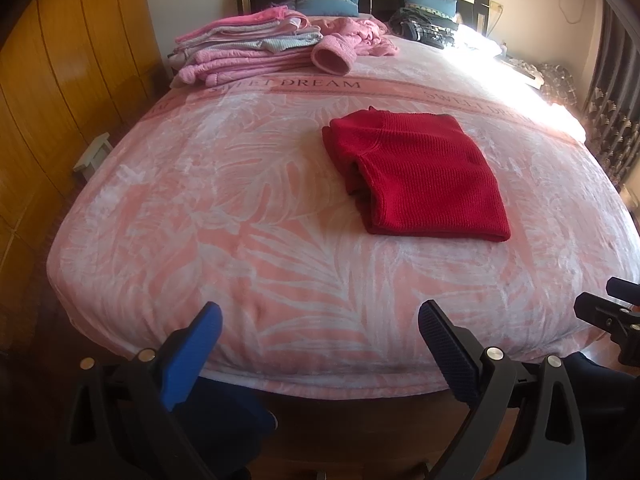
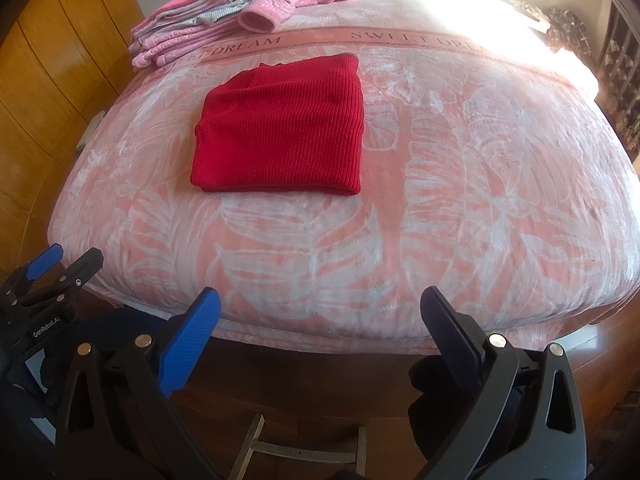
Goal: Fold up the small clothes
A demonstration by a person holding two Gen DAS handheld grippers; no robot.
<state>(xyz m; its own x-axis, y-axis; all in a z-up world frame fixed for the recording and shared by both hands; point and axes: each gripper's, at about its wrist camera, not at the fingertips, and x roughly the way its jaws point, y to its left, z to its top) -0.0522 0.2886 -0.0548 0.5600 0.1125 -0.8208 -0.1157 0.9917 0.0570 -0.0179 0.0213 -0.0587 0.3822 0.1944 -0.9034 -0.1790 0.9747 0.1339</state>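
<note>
Left gripper point(image 1: 320, 344) and right gripper point(image 2: 320, 332) are held at frame bottom, jaws apart, nothing gripped. Folded red sweater point(image 2: 280, 128) is seen flat on the blanket point(image 2: 440, 200), frame centre, well apart from both. Pink stack point(image 1: 244, 48) noted upper left.

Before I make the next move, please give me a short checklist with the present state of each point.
1. Red sweater folded into a flat rectangle: ok.
2. Sweater fully on the bed, away from its edges: ok.
3. Left tool open and empty: ok.
4. Right tool open and empty: ok.
5. Folded pile tidy: ok.
6. Pink garment beside the pile folded: not ok, it lies crumpled.
</note>
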